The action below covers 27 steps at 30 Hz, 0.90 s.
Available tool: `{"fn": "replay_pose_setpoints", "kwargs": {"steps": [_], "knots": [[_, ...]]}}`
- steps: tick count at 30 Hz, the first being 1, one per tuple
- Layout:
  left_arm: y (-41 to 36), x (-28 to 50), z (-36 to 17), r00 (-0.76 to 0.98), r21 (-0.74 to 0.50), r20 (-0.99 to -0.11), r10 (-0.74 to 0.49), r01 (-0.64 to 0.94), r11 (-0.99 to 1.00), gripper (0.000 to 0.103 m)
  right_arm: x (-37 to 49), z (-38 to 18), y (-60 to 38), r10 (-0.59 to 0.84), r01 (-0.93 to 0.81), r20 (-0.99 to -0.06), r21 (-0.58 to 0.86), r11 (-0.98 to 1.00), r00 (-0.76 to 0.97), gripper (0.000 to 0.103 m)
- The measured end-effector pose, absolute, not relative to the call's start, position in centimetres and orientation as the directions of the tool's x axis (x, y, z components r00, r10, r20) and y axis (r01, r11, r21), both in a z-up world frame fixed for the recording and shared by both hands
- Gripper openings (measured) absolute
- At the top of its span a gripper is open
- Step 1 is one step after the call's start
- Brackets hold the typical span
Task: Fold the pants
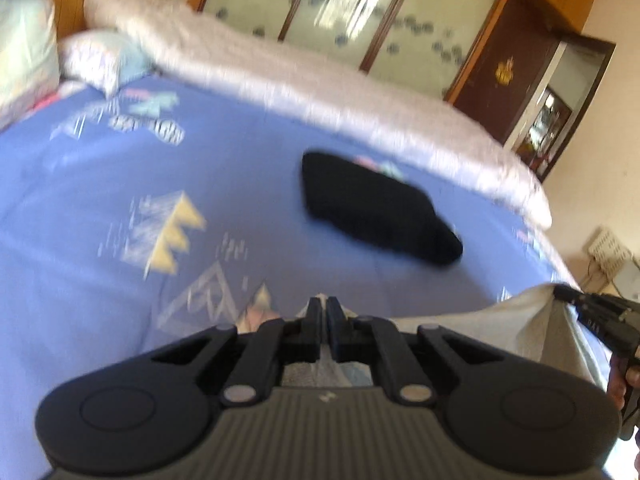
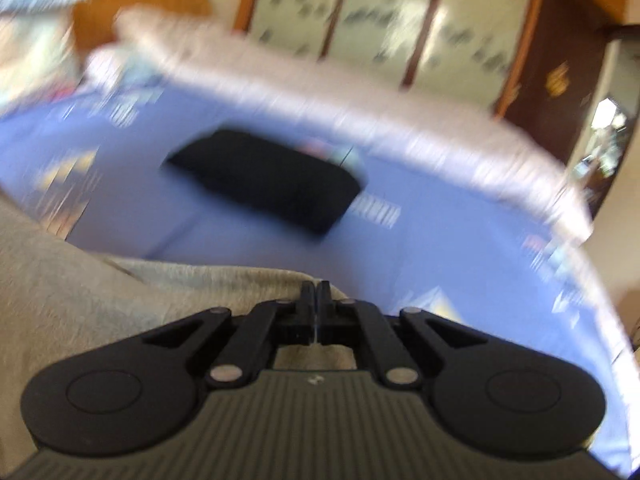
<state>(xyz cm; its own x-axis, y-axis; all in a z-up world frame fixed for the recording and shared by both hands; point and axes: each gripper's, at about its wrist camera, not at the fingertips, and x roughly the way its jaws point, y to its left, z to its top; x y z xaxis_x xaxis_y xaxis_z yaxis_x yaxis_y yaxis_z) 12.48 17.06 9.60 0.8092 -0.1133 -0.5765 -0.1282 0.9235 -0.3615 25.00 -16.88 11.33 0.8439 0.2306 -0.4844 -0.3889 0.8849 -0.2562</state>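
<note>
Here both hand-held grippers (image 1: 323, 300) (image 2: 316, 286) clamp pale pants (image 2: 80, 280) edge, L & R.

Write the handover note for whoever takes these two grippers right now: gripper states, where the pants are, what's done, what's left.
Left gripper: shut, pinching a light cloth edge.
Right gripper: shut on the beige pants.
The beige pants hang stretched between both grippers at the near edge of the blue bedsheet.
Done: a black garment lies folded mid-bed.
Left: lay the beige pair flat and fold it; no fold shows yet. Views are blurred.
</note>
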Motion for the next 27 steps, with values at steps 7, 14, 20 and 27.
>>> {"fn": "replay_pose_setpoints", "kwargs": {"steps": [7,14,20,27], "knots": [[16.4,16.1,6.0,0.7,-0.195,-0.714,0.038,-0.251,0.948,0.058,32.4,8.1,-14.5,0.094,-0.274,-0.579,-0.232,0.933,0.81,0.035],[21.5,5.2,2.9,0.641,-0.418,-0.75,-0.164,-0.267,0.868,0.074,23.0,7.7,-18.3,0.335,-0.433,-0.581,-0.032,0.901,0.741,0.038],[20.7,-1.4,0.9,0.572,-0.597,-0.729,-0.376,-0.264,0.757,0.093,14.3,8.6,-20.6,0.599,-0.625,-0.563,0.178,0.76,0.569,0.052],[17.1,-0.6,-1.0,0.546,-0.66,-0.7,-0.461,-0.247,0.71,0.046,8.9,7.4,-18.1,0.739,-0.814,-0.634,0.291,0.503,0.229,0.065]]}}
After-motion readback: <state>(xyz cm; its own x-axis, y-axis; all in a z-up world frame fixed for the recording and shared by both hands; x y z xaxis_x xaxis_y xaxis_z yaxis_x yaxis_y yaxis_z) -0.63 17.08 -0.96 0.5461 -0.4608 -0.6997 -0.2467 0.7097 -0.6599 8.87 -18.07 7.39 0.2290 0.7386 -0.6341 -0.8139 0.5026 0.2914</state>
